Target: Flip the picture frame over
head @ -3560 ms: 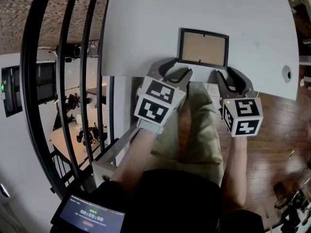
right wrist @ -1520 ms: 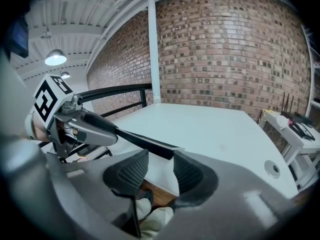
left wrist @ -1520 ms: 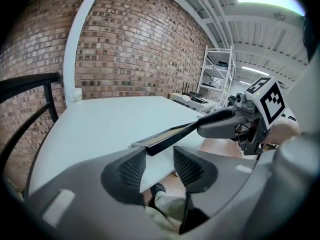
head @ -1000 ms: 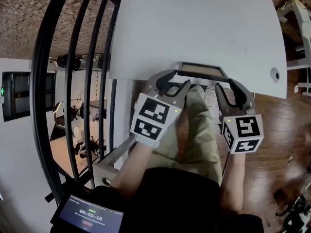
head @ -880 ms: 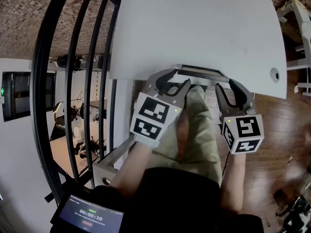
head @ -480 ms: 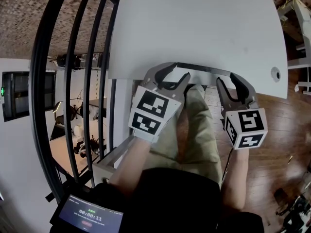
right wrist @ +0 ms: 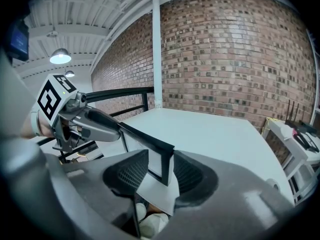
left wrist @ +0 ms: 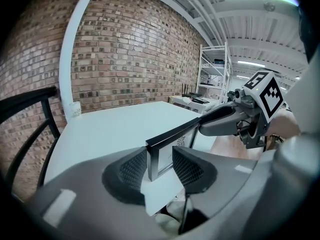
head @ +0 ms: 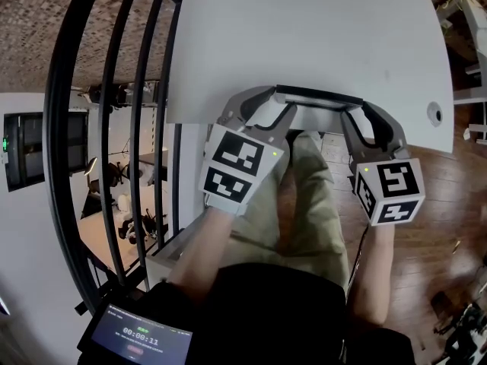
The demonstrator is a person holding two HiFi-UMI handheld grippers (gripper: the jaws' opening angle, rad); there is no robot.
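Pic frame (head: 318, 95) upright @ table's (head: 304, 29) near edge.

picture frame (head: 316, 95): glossy black | table (head: 304, 29): smooth matt white | floor (head: 449, 196): wood

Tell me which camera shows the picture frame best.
The right gripper view: the picture frame stands on edge, with corner, top rail and pane clear. The left gripper view shows its other end; the head view shows only its thin top edge.

At lower centre, the right gripper's (right wrist: 159, 171) dark pads pinch one end of the black rectangular picture frame (right wrist: 147, 137), which stands upright before the white tabletop (right wrist: 215, 129). At left, the left gripper (right wrist: 111, 128), its jaws just closing, grips the other end.
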